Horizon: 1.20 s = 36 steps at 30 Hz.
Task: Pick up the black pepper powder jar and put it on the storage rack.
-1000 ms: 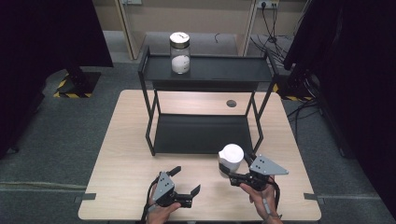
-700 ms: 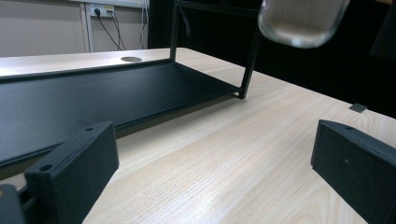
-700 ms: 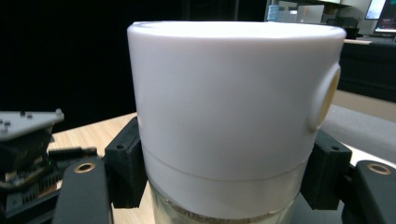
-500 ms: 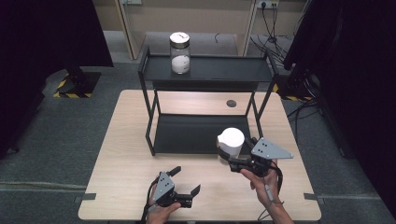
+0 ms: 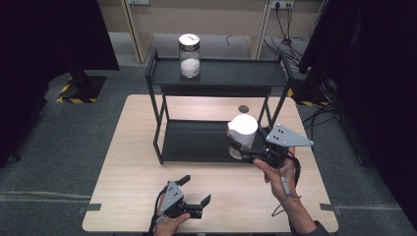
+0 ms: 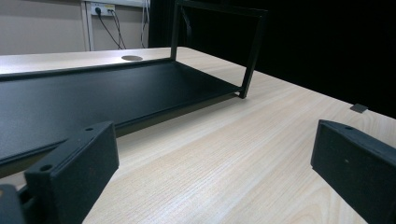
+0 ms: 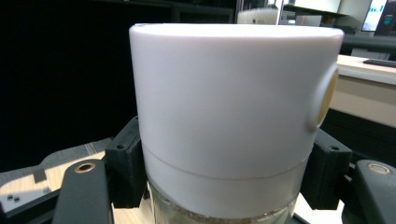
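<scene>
Jar with white lid [image 5: 243, 129] clamped between right gripper [image 5: 244, 150] jaws, held above front edge of black shelf rack [image 5: 206, 142]; grainy contents under lid visible from right gripper view [image 7: 224, 217]. Left gripper [image 5: 197, 192] low over table [image 5: 128, 167], jaws wide apart, holding nothing. Second jar [image 5: 189, 55] on top shelf

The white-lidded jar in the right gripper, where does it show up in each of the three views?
High view: the white-lidded jar sits right of centre, clamped in the right gripper over the black rack's lower shelf.
Left gripper view: not in it.
Right gripper view: the jar is centre, close up, black jaws on both sides.
Shared landmark: the wooden table, in the left gripper view and bottom left of the right gripper view.
</scene>
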{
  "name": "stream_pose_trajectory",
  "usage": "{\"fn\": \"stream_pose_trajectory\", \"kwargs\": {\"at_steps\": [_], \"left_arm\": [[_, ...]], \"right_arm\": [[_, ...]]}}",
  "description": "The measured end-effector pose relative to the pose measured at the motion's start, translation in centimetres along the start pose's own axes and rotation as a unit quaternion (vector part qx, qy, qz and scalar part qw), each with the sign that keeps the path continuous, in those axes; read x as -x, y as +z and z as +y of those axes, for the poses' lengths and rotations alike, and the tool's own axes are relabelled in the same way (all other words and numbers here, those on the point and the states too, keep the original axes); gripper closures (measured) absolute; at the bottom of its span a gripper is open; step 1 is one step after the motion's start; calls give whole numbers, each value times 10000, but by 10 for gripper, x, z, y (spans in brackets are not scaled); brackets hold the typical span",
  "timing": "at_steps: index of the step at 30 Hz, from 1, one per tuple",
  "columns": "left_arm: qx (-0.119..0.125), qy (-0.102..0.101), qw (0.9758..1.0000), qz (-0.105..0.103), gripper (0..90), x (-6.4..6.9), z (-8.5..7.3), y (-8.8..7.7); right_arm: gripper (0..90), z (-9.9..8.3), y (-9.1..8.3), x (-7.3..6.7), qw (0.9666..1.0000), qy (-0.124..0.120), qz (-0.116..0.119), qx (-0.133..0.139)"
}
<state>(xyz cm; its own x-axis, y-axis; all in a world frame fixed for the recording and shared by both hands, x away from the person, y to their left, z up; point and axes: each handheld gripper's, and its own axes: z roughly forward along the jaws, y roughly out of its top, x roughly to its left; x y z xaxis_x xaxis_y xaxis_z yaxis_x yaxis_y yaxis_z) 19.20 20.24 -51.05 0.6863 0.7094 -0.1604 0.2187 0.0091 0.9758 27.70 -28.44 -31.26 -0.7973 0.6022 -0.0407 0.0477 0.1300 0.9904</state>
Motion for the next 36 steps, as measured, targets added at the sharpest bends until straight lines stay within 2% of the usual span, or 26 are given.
{"fn": "stream_pose_trajectory", "kwargs": {"at_steps": [7,15,26,36], "left_arm": [[4,-4,10000,1,1,0,0,0],[2,-14,10000,5,1,0,0,0],[-5,-10,10000,10,1,0,0,0],[-12,-17,10000,8,1,0,0,0]], "right_arm": [[309,24,8,1,9999,-79,18,63],[309,52,22,11,9998,127,113,67],[310,84,39,18,9999,111,14,24],[310,114,56,23,9998,109,-177,26]]}}
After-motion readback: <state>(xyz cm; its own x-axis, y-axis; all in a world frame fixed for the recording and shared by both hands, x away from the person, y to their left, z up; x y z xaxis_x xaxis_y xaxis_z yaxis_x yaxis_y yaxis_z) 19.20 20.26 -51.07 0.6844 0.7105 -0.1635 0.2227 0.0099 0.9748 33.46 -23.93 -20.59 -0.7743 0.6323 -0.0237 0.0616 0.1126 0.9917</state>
